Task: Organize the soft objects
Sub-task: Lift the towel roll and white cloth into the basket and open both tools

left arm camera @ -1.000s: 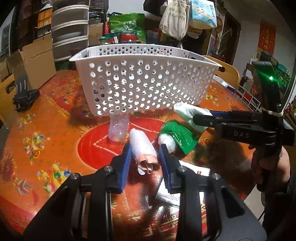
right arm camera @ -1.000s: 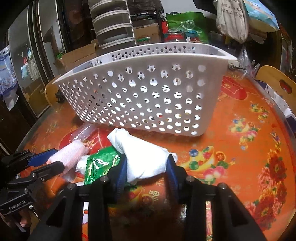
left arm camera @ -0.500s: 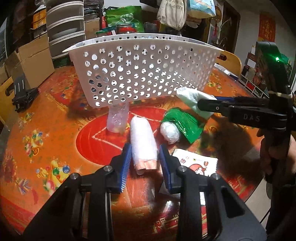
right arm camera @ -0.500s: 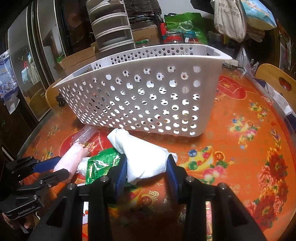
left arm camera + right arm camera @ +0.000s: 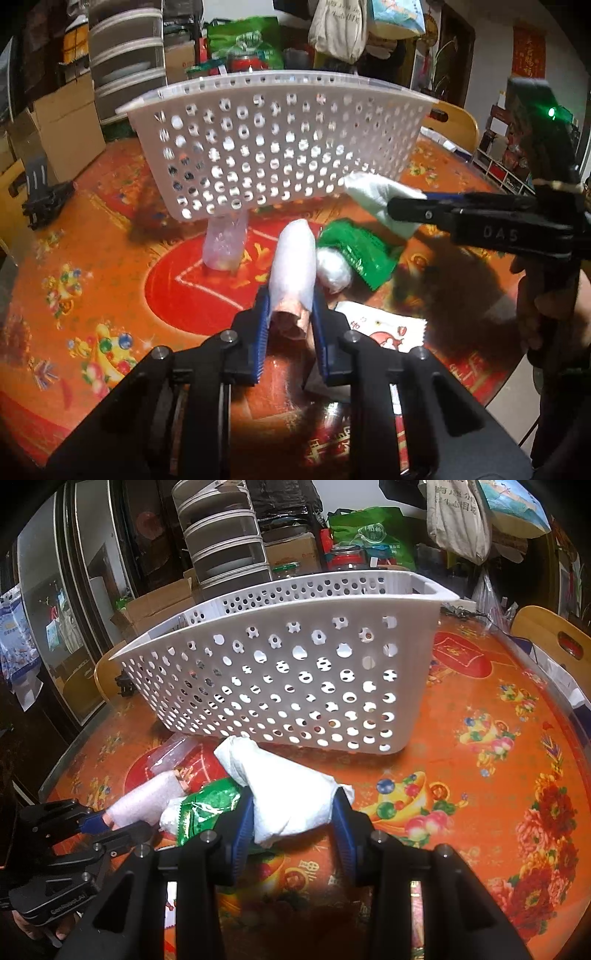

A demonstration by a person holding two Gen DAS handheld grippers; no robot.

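Observation:
My left gripper point(image 5: 290, 321) is shut on a pink-white foam roll point(image 5: 293, 266), held just above the table; the roll also shows in the right wrist view point(image 5: 144, 803). My right gripper point(image 5: 293, 819) is shut on a white plastic bag bundle point(image 5: 284, 790), seen too in the left wrist view point(image 5: 380, 201). A white perforated basket point(image 5: 280, 147) stands behind both, also in the right wrist view point(image 5: 295, 672). A green foil packet point(image 5: 356, 254) and a small white wrapped ball point(image 5: 332, 269) lie between the grippers.
A clear plastic bag point(image 5: 225, 243) lies by the basket's front. A white printed sachet point(image 5: 384, 328) lies near my left gripper. The round table point(image 5: 498, 775) has a red-orange patterned cover. Boxes, drawers and bags crowd the background; a wooden chair point(image 5: 554, 642) stands right.
My left gripper has closed in on the foam roll and lifted it slightly. The right gripper with the white bundle has risen a little toward the basket.

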